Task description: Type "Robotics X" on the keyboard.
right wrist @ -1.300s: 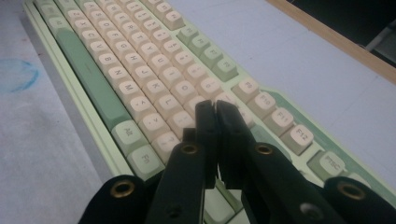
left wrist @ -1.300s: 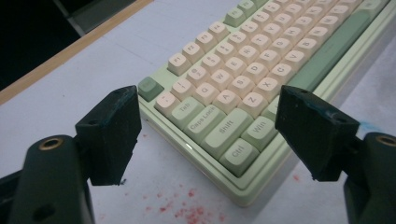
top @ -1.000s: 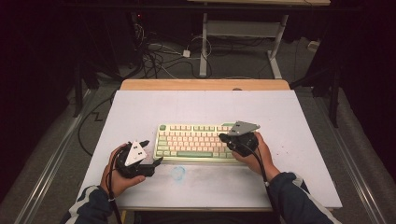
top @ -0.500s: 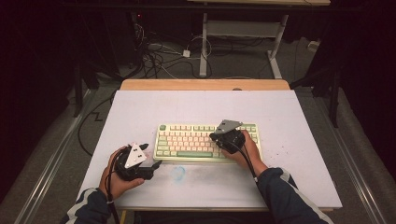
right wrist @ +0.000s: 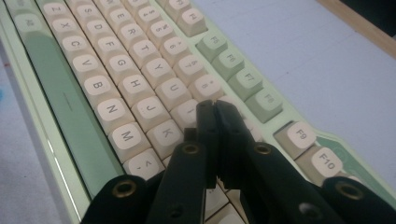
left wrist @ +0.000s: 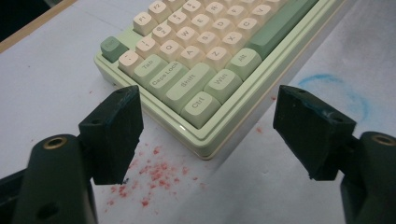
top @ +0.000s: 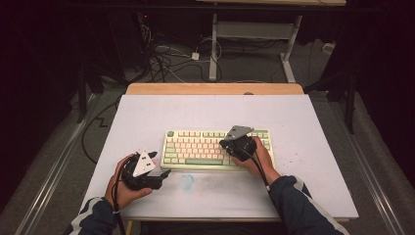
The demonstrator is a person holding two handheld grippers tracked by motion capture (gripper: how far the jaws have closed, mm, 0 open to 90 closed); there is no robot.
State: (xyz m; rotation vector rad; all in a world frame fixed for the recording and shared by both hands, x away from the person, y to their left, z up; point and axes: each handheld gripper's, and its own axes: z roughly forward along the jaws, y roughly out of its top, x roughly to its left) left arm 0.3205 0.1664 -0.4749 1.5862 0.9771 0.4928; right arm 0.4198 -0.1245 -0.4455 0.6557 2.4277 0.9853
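Left gripper (top: 159, 172) held near the table's (top: 303, 127) front-left corner, jaws spread wide, aimed at the keyboard (top: 195, 147) corner by Ctrl. Keyboard flat mid-table. Right gripper (right wrist: 215, 112) pinched closed, empty, tips down among the I and O keys. Risks: catching two keys together, or shoving the unbraced keyboard sideways.

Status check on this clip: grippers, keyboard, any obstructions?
Left gripper open, off the pale green keyboard's Ctrl corner. Right gripper shut, tips over the keys near I and K. Nothing in the way; red specks on the white tabletop.
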